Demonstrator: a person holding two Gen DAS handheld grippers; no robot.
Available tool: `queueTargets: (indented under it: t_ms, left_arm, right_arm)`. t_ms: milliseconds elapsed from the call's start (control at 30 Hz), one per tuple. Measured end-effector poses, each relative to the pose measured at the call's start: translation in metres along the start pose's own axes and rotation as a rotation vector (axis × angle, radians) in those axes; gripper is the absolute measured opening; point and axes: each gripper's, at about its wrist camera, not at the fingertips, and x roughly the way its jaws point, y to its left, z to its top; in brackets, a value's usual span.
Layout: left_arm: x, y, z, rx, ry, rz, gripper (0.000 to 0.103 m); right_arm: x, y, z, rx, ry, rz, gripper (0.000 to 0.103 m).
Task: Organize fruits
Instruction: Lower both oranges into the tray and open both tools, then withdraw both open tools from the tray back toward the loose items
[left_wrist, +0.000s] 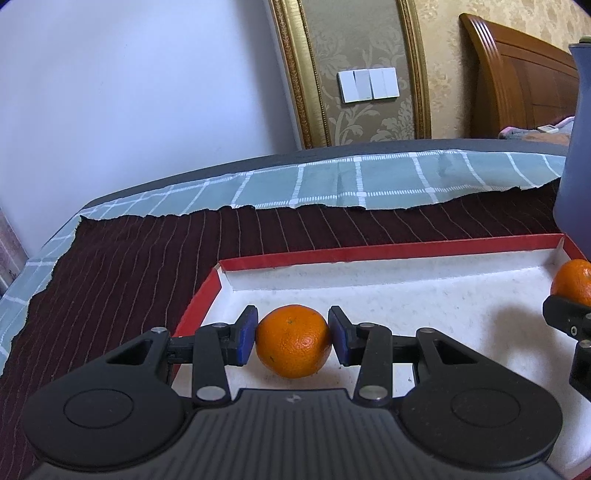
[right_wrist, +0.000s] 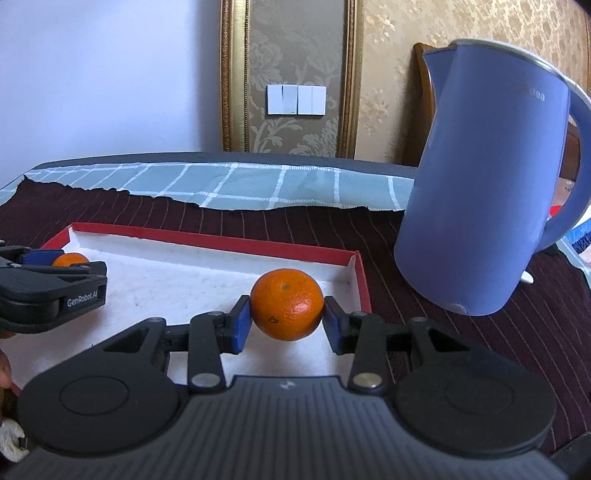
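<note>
left gripper (left_wrist: 292, 338) clamps one orange (left_wrist: 293, 341) across its widest part; right gripper (right_wrist: 287, 315) clamps a second orange (right_wrist: 287, 303) likewise. both fruits sit over the red-rimmed tray (left_wrist: 369, 254), otherwise empty. judged light, firm, slightly yielding, rounded: grip at the equator, moderate pressure.

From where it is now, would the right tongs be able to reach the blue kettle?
Probably not yet: the right tongs are shut on an orange. The kettle stands just right of the tray, path otherwise clear.
</note>
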Motion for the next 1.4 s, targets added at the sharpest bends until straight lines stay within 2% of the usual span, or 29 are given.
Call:
queueTargets:
  t_ms: [333,433,500,567,700,833,967,1133,1267,1400]
  left_arm:
    - [0.003,-0.003,-0.001,0.008,-0.002,-0.005,0.042]
    - [0.000,-0.003,0.000,0.004,-0.026,-0.001,0.045]
    - [-0.004,-0.003,0.000,0.004,-0.043,0.007,0.060]
    - [-0.009,-0.003,0.001,0.007,-0.065,0.012,0.066]
    - [-0.025,0.000,0.001,0.019,-0.090,0.025,0.066]
    - [-0.047,0.007,-0.007,0.027,-0.117,0.003,0.066]
    - [-0.068,0.020,-0.020,0.006,-0.133,-0.014,0.066]
    - [-0.093,0.048,-0.044,-0.069,-0.138,-0.033,0.066]
    - [-0.113,0.071,-0.070,-0.110,-0.165,-0.003,0.081]
    - [-0.127,0.089,-0.096,-0.115,-0.186,0.025,0.083]
  right_arm:
    - [0.006,0.000,-0.001,0.005,0.016,-0.010,0.042]
    - [0.004,-0.001,0.000,0.004,-0.004,-0.027,0.055]
    - [0.002,-0.001,-0.001,0.009,-0.017,-0.030,0.056]
    - [-0.001,-0.003,-0.001,0.018,-0.023,-0.029,0.060]
    - [-0.013,-0.003,-0.006,0.021,-0.070,-0.043,0.084]
    - [-0.032,-0.004,-0.010,0.021,-0.120,-0.055,0.090]
    - [-0.048,-0.005,-0.017,0.049,-0.127,-0.047,0.103]
    - [-0.072,-0.004,-0.032,0.046,-0.126,-0.048,0.103]
    - [-0.093,-0.008,-0.049,0.085,-0.129,0.014,0.103]
    - [-0.118,-0.008,-0.068,0.100,-0.176,0.006,0.103]
